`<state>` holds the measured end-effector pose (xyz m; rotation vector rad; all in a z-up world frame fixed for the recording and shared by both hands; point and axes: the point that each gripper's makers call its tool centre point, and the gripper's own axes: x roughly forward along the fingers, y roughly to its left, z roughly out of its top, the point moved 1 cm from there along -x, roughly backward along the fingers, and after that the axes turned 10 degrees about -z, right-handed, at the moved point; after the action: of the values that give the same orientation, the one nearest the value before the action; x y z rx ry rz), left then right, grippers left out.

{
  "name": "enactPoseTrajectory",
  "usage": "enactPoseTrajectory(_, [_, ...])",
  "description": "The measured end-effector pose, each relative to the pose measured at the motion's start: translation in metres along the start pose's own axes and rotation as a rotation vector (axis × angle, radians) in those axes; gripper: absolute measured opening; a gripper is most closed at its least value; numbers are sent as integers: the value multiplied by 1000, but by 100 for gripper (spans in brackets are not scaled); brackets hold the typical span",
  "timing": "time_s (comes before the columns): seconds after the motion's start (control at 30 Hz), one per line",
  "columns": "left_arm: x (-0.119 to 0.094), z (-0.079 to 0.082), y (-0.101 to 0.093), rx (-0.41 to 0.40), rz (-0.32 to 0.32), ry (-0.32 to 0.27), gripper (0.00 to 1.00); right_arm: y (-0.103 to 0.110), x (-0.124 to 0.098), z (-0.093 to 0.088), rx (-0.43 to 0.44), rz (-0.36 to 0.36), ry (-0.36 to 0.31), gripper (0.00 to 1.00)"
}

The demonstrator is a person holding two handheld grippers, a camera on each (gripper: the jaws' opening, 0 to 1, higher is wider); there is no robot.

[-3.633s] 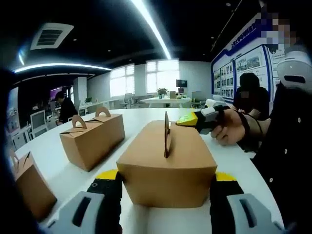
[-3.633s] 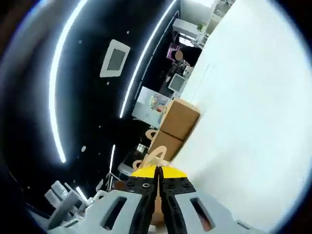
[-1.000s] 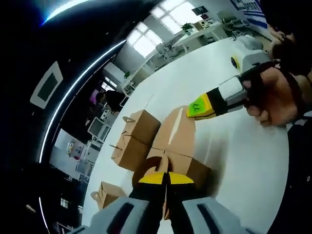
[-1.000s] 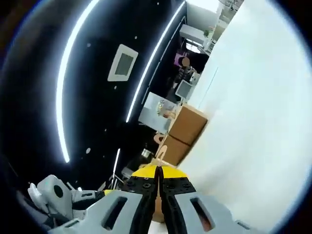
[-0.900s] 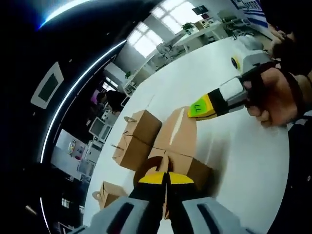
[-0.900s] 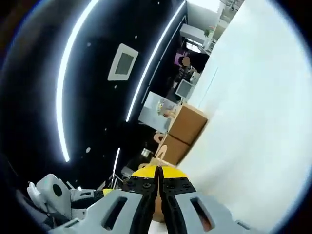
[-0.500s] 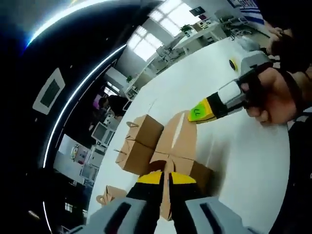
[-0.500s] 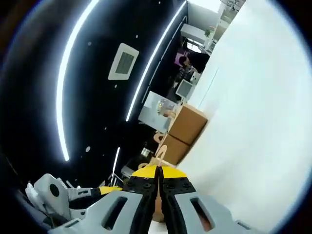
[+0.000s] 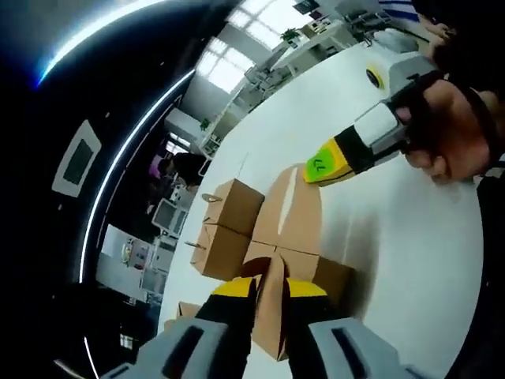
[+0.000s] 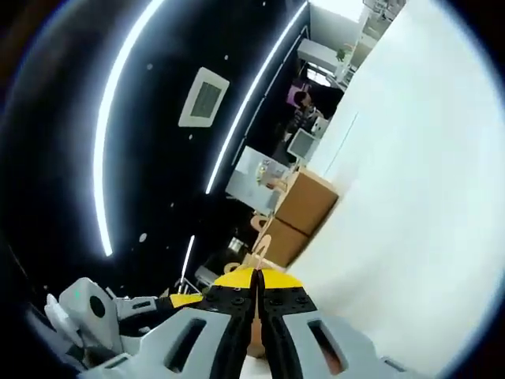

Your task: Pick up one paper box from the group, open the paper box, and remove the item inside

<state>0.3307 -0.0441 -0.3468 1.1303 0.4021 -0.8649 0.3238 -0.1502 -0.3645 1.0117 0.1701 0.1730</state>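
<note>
A brown paper box lies on the white table with its top spread open. My left gripper is shut on the near top flap, which stands between its yellow tips. In the left gripper view my right gripper comes in from the right, held by a hand, with its tip at the box's far flap. In the right gripper view my right gripper is shut on a thin cardboard flap. The left gripper shows at the lower left of that view.
A second closed box with a handle stands just behind the open one, and a third sits further left. The same boxes show in the right gripper view. Desks and a person are far behind. Bare table stretches to the right.
My left jaws now stand a little wider, with a thicker fold of flap between them. The left view has shifted slightly. The right gripper still holds its flap.
</note>
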Motion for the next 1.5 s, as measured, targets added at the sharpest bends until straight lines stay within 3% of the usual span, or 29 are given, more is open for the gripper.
enactPoseTrajectory(0.1, [0, 0, -2, 21, 11, 8, 6, 0, 0, -1, -1, 3, 6, 3])
enactPoseTrajectory(0.53, [-8, 1, 2, -7, 52, -18, 4, 0, -1, -3, -17, 7, 11, 3])
enactPoseTrajectory(0.77, [3, 5, -4, 69, 56, -17, 8, 2, -2, -1, -40, 12, 8, 3])
enactPoseTrajectory(1.13, [14, 10, 2, 107, 69, 13, 8, 4, -1, -2, -54, 21, 21, 3])
enactPoseTrajectory(1.5, [5, 13, 8, 29, 100, -23, 4, 5, -1, -2, -76, 25, 27, 3])
